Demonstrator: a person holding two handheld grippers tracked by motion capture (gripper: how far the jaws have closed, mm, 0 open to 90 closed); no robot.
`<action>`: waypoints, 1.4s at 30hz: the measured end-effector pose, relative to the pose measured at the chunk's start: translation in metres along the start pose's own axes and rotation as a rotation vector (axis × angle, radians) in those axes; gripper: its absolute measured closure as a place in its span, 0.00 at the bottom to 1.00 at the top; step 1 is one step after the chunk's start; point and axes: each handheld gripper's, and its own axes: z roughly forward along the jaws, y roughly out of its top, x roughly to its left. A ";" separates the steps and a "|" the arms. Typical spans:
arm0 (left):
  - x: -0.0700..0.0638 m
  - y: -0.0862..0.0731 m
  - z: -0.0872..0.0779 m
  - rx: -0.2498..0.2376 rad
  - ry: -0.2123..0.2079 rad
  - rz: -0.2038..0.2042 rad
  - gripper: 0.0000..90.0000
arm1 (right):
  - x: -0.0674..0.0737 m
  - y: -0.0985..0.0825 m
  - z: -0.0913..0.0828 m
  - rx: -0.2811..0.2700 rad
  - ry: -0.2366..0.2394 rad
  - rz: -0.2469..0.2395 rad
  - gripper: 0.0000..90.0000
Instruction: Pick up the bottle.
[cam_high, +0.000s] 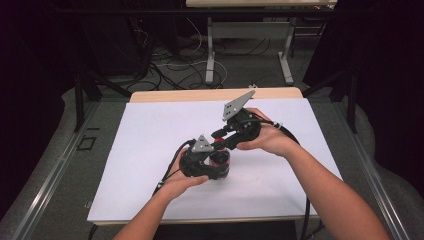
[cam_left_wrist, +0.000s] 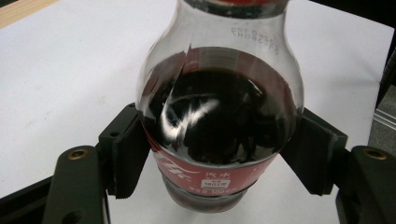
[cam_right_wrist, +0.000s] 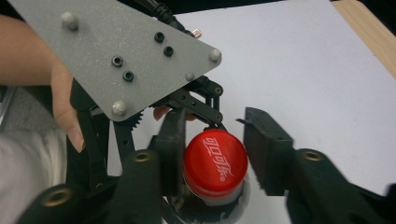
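A person seated at a wooden table covered with a white paper sheet (cam_high: 150, 135) worked a small clear plastic bottle of dark cola with a red label (cam_left_wrist: 219, 121) between two hand-held black grippers. The bottle stood upright on the sheet near the middle of the table, just in front of the person's left hand (cam_high: 181, 181). The left gripper (cam_left_wrist: 219, 158) had its ribbed black pads (cam_left_wrist: 130, 154) pressed against opposite sides of the bottle's rounded body, pinching it just above the label band. The right gripper (cam_right_wrist: 212, 154), held in the right hand (cam_high: 265, 137), reached in from the far right and pointed down at the bottle's red screw cap with white lettering (cam_right_wrist: 215, 161). Its jaws straddled the cap: one pad lay against the cap's side, while the other stood a little apart from it, so the cap was not clamped. A grey three-cornered plate (cam_right_wrist: 121, 51) topped the left gripper, seen close behind the cap.
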 end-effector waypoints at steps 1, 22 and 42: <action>0.001 0.000 0.000 0.003 -0.001 -0.002 0.33 | 0.002 0.001 0.000 -0.005 -0.021 0.030 0.56; 0.003 0.000 -0.002 -0.012 0.039 -0.025 0.33 | 0.036 0.014 0.010 0.007 -0.403 0.299 0.49; 0.002 0.001 -0.003 -0.010 0.029 -0.023 0.33 | 0.025 0.014 0.010 0.043 -0.269 0.286 0.69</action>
